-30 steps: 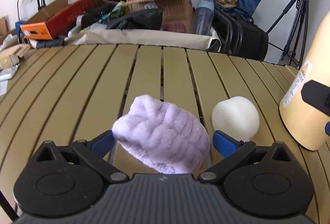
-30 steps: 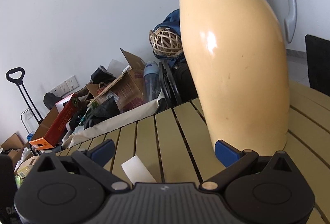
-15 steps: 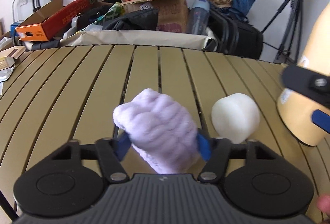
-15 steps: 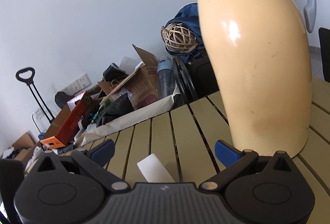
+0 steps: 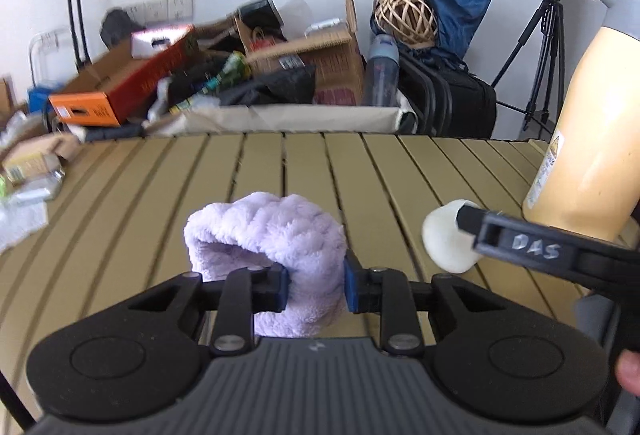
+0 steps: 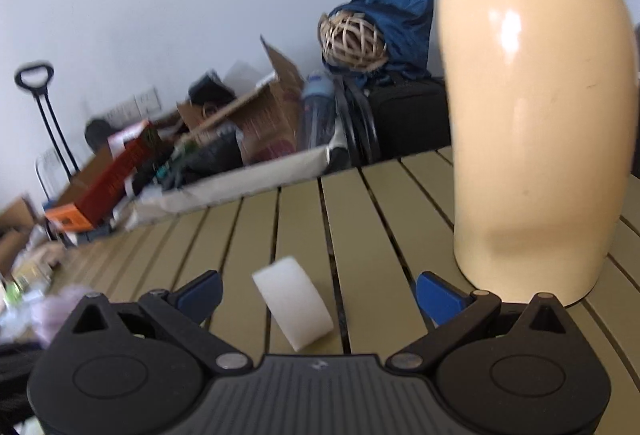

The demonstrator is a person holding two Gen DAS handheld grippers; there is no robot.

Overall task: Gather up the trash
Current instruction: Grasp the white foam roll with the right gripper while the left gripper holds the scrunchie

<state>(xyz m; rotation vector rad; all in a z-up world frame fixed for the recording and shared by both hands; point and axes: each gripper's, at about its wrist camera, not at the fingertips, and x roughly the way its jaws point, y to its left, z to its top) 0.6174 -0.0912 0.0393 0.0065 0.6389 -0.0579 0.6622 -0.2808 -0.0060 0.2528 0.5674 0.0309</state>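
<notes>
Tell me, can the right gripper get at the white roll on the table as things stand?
Probably yes: the right gripper is open with the white roll lying between its fingers, nothing in the way.

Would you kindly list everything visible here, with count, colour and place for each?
fluffy cloth: one, lilac, pinched in the left gripper.
foam piece: one, white, on the table between the right gripper's open jaws, untouched.
thermos jug: one, cream, upright at the table's right.
slatted table: one, olive.
clutter pile: boxes, bags, behind the table.
wicker ball: one, tan, on a blue bag.
tripod: one, black, far right.
left gripper: black, blue pads.
right gripper: black, blue pads.
</notes>
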